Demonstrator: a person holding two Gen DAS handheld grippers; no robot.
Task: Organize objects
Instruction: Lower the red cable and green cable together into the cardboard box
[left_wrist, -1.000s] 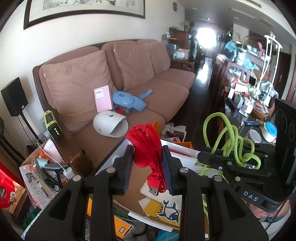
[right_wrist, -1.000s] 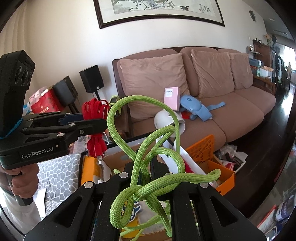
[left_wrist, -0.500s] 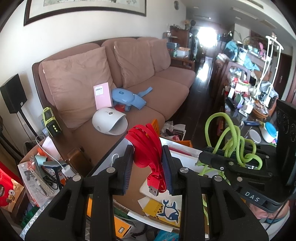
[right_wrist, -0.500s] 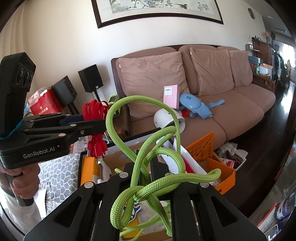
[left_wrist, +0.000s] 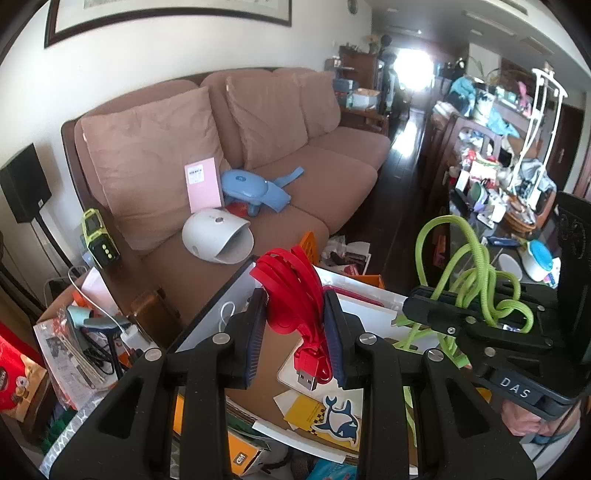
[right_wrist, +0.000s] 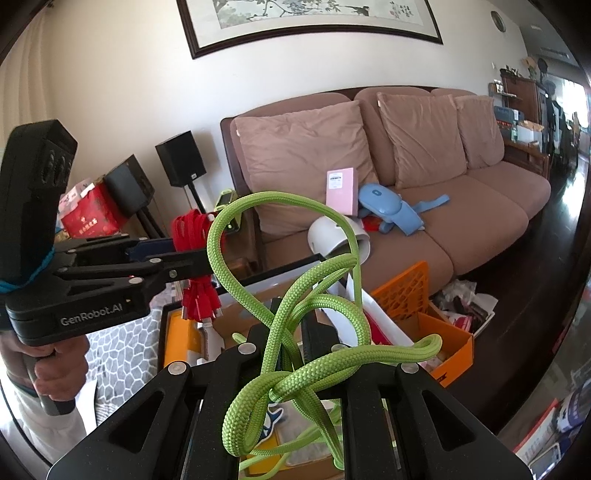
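At the lower centre of the left wrist view, the left claw (left_wrist: 295, 325) is clamped on a bundled red cable (left_wrist: 291, 291). The right claw (right_wrist: 291, 332) pinches a tangled green rope (right_wrist: 295, 332), whose lower strands seem to trail toward the cluttered table (left_wrist: 273, 354).

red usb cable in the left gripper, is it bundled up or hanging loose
Bundled. The red cable sits as a stack of folded loops clamped between the left gripper's pads, with only its USB plug dangling below.
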